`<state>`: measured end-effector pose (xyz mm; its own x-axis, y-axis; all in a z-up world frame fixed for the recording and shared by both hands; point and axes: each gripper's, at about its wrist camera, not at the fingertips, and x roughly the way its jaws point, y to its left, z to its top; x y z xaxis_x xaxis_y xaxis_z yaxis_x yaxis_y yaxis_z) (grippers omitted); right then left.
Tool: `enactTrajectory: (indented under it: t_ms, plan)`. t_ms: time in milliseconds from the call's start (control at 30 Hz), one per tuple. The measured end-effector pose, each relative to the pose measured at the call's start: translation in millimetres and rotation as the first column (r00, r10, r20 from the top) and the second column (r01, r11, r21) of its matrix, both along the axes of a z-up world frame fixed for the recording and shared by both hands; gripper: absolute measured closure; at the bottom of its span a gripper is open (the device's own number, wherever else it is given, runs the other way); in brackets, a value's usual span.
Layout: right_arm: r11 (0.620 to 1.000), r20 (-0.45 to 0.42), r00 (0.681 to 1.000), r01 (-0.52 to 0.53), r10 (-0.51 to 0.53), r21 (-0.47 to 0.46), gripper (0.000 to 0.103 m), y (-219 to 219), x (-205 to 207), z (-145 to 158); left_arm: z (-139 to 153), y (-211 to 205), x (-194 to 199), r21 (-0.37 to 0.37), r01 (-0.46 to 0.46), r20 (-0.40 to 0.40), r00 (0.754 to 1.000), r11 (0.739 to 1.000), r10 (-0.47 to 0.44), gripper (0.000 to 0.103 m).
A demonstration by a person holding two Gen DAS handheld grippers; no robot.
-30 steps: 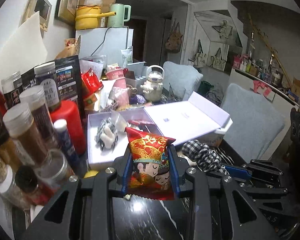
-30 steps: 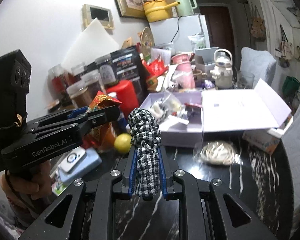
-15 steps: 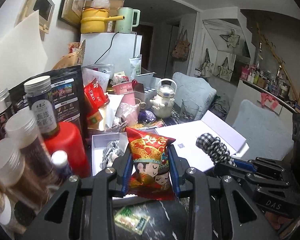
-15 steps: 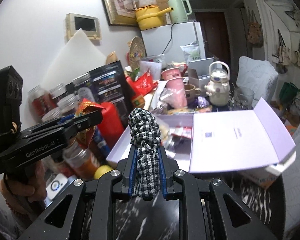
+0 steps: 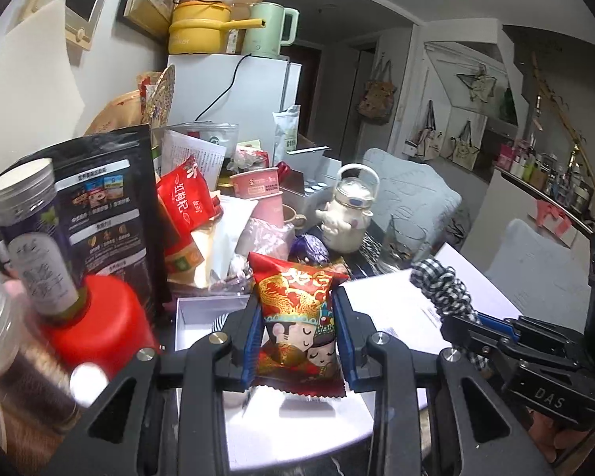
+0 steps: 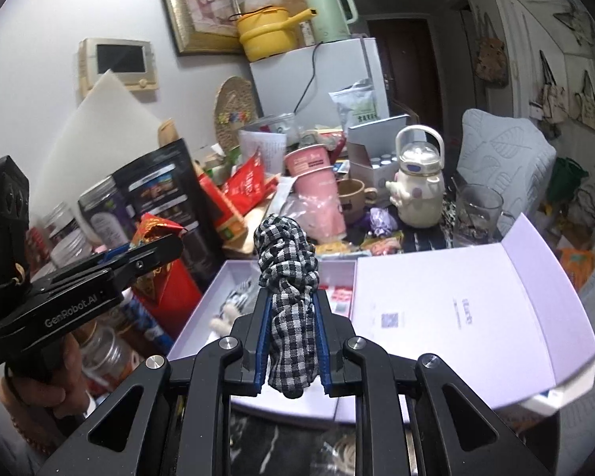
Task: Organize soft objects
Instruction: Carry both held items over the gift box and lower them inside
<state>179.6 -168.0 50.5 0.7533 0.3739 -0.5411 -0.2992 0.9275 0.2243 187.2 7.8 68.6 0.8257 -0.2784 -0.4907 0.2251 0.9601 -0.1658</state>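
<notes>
Soft things are being carried in both grippers above the open pale-purple box [image 6: 472, 317]. In the left wrist view, the left gripper [image 5: 299, 341] is pinching a red snack packet [image 5: 297, 317] printed with gold patterns and two cartoon faces; the blue pads [image 5: 252, 337] are pressing on both sides of the packet, which is standing upright between them. In the right wrist view, the right gripper [image 6: 291, 341] is clamping a knotted black-and-white checked cloth [image 6: 287, 277], whose bunched upper part is sticking up above the fingertips.

The box is lying on a dark marbled table [image 6: 265, 444] with its lid folded open to the right. A small black-and-white striped soft toy [image 6: 234, 305] is lying in the left part of the box, and red-and-white packets [image 6: 339, 293] are sitting farther back in it. The left gripper is hanging just beside the left rim of the box, next to a red container [image 5: 99, 329] and clear jars [image 5: 31, 234]. Behind the box, a pink cup [image 6: 319, 194], a beige mug [image 6: 351, 194], a white teapot-shaped bottle [image 6: 418, 182] and a glass [image 6: 476, 210] are standing among the clutter. A hand [image 6: 47, 388] is gripping the left gripper's handle.
</notes>
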Motion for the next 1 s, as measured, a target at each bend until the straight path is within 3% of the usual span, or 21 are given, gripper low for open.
enactTrajectory:
  t_ms: [200, 567, 767, 1000]
  plan:
    - [1.000, -0.008, 1.000, 0.016, -0.016, 0.006, 0.083, -5, 31, 2, -1, -4, 33, 0.005, -0.011, 0.000, 1.000, 1.000, 0.011, 0.071]
    - [1.000, -0.065, 0.998, -0.015, 0.016, 0.025, 0.083, -3, 84, -10, -35, -13, 77, 0.044, -0.014, -0.096, 0.995, 0.999, 0.018, 0.071]
    - [0.999, -0.144, 0.989, -0.033, 0.037, 0.032, 0.083, 2, 115, -34, -62, -13, 98, 0.041, -0.003, -0.180, 0.984, 0.999, 0.010, 0.071]
    - [1.000, -0.232, 0.972, -0.023, 0.024, 0.011, 0.083, 7, 135, -67, -78, -19, 108, 0.083, -0.002, -0.207, 0.978, 0.997, 0.019, 0.071]
